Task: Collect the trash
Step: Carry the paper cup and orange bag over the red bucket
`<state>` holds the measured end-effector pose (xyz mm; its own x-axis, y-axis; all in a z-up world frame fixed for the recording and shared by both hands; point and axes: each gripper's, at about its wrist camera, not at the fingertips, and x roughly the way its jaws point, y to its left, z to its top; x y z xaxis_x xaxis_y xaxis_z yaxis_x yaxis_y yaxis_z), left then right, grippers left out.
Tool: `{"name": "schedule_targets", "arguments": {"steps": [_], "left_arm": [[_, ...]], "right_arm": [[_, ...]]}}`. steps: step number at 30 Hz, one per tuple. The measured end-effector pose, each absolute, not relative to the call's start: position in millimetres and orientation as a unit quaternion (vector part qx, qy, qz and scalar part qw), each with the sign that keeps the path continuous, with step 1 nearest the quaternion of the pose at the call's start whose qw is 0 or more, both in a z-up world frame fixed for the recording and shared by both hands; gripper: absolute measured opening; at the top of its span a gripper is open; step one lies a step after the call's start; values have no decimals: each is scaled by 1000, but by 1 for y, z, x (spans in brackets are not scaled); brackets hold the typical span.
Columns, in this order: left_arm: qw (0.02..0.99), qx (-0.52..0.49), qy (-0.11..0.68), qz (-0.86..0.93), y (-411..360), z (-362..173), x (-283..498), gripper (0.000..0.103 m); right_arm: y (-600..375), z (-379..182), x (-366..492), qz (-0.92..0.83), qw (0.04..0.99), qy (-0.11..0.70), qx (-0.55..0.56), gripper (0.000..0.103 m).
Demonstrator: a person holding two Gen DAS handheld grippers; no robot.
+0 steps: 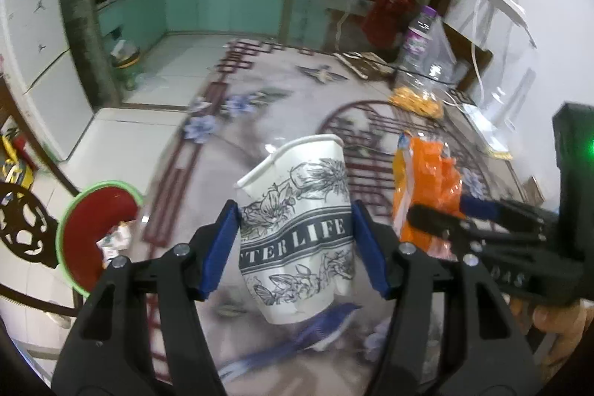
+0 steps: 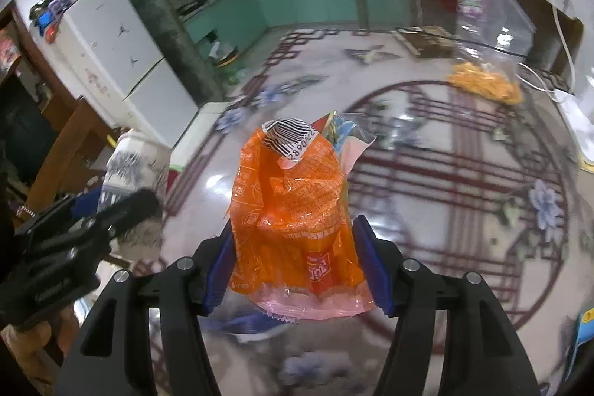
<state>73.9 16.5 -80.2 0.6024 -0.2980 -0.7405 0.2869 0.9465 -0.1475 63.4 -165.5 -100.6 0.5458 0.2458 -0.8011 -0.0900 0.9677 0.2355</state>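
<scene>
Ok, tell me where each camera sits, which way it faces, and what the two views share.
Left wrist: on the left gripper, looking down along its fingers at the cup they clamp, over the table; the right gripper and a hand show at right.
Right wrist: on the right gripper, looking down at the orange wrapper it clamps; the left gripper shows at left.
Shared: cup, wrapper, table, green kitchen beyond.

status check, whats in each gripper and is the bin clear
Left gripper shut on paper cup. Right gripper shut on orange wrapper. Red bin lower left, paper scraps inside, nothing blocking.
</scene>
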Motion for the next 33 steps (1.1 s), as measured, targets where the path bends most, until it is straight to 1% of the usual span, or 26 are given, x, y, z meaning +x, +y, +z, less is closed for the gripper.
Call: {"name": "schedule_targets", "arguments": {"steps": [11, 20, 33], "left_arm": [[905, -35, 413, -101, 138, -75, 88, 60], [905, -44, 419, -66, 214, -82, 99, 60], [893, -56, 444, -53, 275, -104, 126, 60]], "right_arm": [[-49, -99, 81, 143, 868, 471, 61, 60], [27, -105, 100, 173, 860, 477, 55, 60], [94, -115, 123, 183, 851, 491, 36, 61]]}}
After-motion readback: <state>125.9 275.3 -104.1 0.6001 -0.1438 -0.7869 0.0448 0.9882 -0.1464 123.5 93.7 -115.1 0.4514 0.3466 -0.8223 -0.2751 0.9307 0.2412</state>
